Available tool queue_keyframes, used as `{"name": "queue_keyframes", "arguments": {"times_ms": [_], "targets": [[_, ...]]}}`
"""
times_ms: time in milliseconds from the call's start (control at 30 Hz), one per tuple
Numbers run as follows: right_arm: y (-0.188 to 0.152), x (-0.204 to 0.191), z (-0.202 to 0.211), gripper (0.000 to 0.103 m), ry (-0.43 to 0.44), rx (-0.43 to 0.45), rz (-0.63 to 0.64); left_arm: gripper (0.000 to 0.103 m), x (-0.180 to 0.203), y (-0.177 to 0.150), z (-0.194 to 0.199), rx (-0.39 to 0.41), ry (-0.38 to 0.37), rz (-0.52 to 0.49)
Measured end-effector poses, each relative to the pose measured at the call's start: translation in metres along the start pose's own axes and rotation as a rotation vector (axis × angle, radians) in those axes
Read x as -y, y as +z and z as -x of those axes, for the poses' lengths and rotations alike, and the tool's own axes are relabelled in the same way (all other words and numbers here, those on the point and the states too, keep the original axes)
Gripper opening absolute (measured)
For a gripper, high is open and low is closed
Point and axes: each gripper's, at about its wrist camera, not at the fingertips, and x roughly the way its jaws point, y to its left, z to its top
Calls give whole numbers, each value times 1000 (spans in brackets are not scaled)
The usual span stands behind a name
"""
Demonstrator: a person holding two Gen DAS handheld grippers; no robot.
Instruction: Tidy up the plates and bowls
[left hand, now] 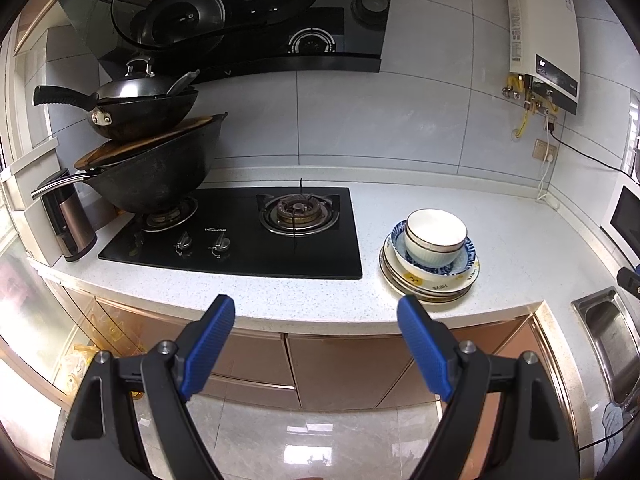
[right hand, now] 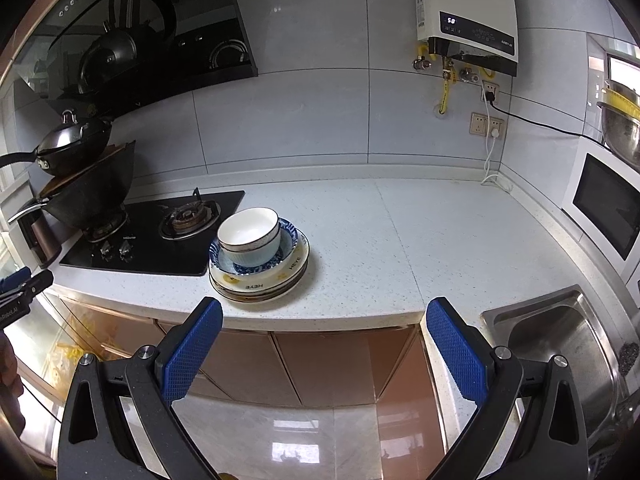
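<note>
While both claws gape, a white bowl (left hand: 435, 236) tops stacked plates (left hand: 436, 286).

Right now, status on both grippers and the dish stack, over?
Left gripper and right gripper: jaws open, empty, short of the counter. White bowl tops blue-patterned bowl on stacked plates beside the stove. Nothing blocking.

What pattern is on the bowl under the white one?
Blue-and-white patterned bowl, a painted design, clearest in the right wrist view.

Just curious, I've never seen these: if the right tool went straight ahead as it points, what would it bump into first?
Probably the front edge of the countertop, just right of the stacked dishes; the right tool is open and depth is hard to judge.
</note>
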Motion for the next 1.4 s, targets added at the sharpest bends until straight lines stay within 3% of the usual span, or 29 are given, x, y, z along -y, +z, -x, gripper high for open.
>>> {"name": "queue_keyframes", "arguments": {"times_ms": [600,933,1400], "targets": [[6,1,-16,101,6,10,29,83,-1,5,-6,18,45,27],[13,-10,-13,101,-64,33,3,83,-16,25,-29,39,-15,-13],[15,-16,-26,101,-18,10,27,83,-27,23,-29,22,20,32]]}}
